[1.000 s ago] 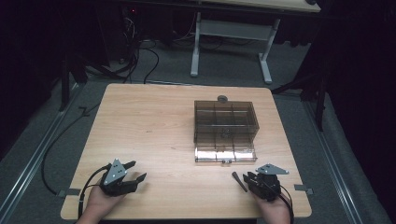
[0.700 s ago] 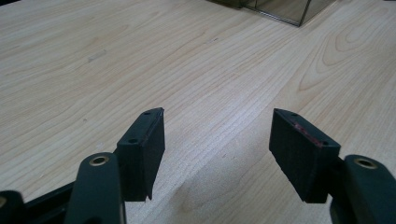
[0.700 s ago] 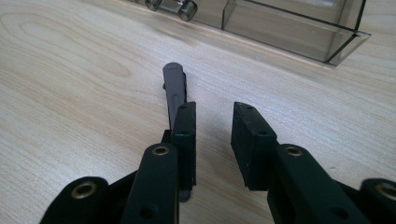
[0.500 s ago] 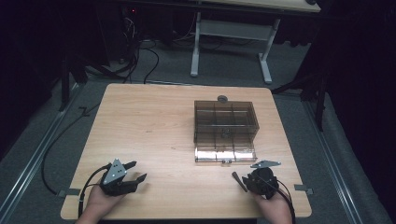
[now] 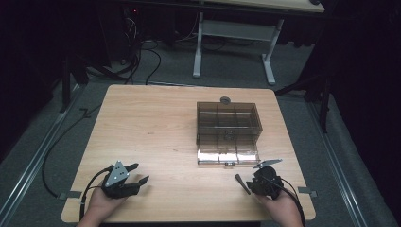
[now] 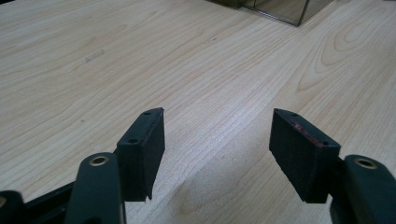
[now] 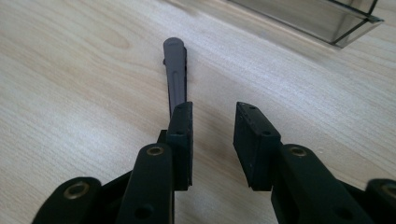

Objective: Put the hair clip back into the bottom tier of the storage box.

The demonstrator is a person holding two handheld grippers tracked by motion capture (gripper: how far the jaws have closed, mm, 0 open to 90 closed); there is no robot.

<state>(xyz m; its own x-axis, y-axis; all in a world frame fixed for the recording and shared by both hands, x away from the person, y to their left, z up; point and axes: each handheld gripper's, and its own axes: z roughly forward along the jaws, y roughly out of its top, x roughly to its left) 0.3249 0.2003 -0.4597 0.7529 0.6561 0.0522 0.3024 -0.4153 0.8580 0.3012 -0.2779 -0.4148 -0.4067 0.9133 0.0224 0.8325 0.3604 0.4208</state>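
A dark grey stick (image 5: 242,184) lies flat on the wooden table (image 5: 156,132) near the front right. My right gripper (image 5: 255,183) sits just right of it. In the right gripper view the stick (image 7: 175,70) runs forward from behind the tip of the left jaw, outside the gap. The right gripper (image 7: 215,109) is open, its jaws have just been opening, and only bare wood shows between them. My left gripper (image 5: 140,172) rests at the front left. In its own view the left gripper (image 6: 217,116) stands wide open over bare wood.
A smoky clear compartment box (image 5: 229,127) stands right of the table's middle, with its lid folded down toward me. A small round grey object (image 5: 225,100) lies just behind it. A corner of the box (image 7: 317,14) shows ahead of the right gripper.
The right gripper has tipped a little, so its grey top plate sits higher and more on edge. The stick, the box and the left gripper have kept their places.
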